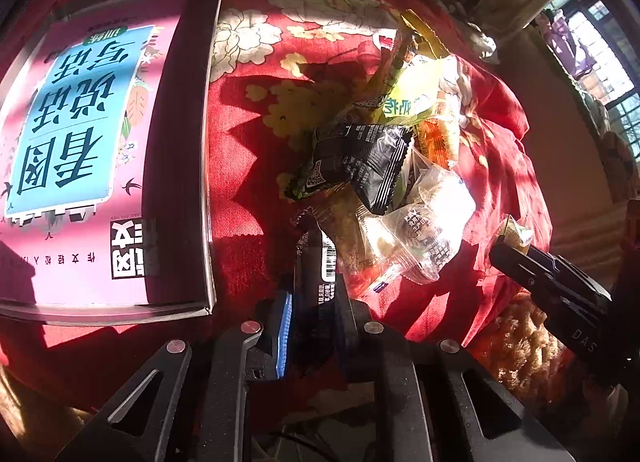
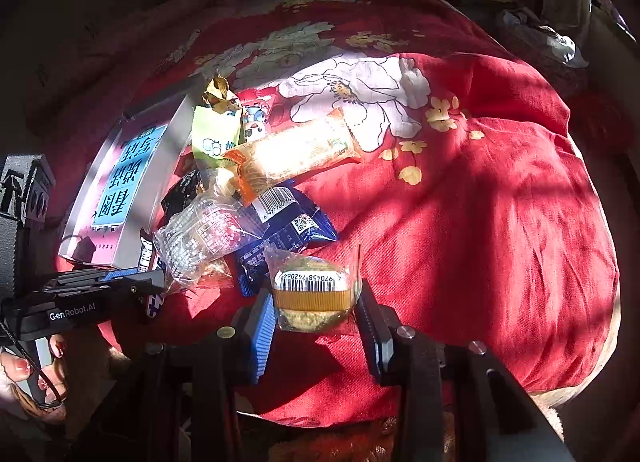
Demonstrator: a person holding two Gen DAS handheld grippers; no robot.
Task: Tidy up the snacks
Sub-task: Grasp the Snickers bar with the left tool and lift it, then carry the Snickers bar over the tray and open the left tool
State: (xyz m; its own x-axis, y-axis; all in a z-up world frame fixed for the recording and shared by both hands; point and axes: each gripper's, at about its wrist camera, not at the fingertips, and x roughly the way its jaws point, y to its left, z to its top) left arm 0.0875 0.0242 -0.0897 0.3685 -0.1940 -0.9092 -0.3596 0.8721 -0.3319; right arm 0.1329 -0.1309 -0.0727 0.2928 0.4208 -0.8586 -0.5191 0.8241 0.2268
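Red floral cloth (image 2: 480, 202) bears snack pile (image 2: 248, 190) beside book (image 1: 92, 150).

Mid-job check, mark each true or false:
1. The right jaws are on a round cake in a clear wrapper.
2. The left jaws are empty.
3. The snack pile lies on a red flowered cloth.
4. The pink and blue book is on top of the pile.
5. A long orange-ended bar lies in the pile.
1. True: the right gripper is shut on the round cake, barcode facing the camera.
2. False: the left gripper is shut on a dark packet.
3. True: the red flowered cloth lies under the snacks.
4. False: the book lies flat in a tray beside the pile.
5. True: the orange-ended bar rests across other packets.
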